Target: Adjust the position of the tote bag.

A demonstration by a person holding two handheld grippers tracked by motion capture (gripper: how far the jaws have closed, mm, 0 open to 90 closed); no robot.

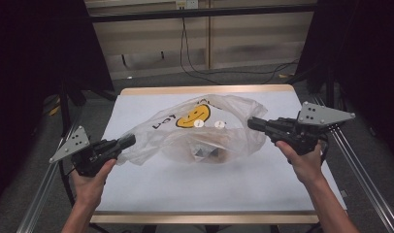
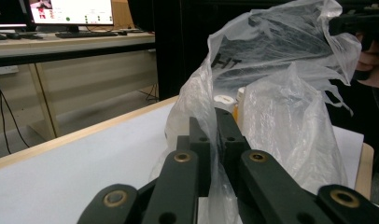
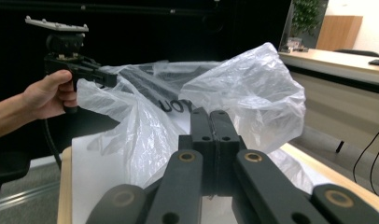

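Note:
A thin clear plastic bag [image 1: 205, 128] with a yellow smiley face and black lettering lies spread on the white table [image 1: 185, 189]. Two white-capped bottles [image 1: 199, 124] and a brownish item show through it. My left gripper [image 1: 129, 141] is shut on the bag's left edge, and the film runs between its jaws [image 2: 211, 119]. At the bag's right edge my right gripper [image 1: 251, 122] is shut, its jaws pressed together against the film [image 3: 210, 112]. The bag [image 2: 281, 116] is lifted and stretched between both hands. One white cap [image 2: 223, 100] peeks out behind the film.
Wooden strips edge the table at the front [image 1: 200, 217] and back. Metal rails [image 1: 360, 160] run along both sides. Cables [image 1: 195, 68] trail over the floor behind the table. A desk with a monitor [image 2: 71, 11] stands farther off.

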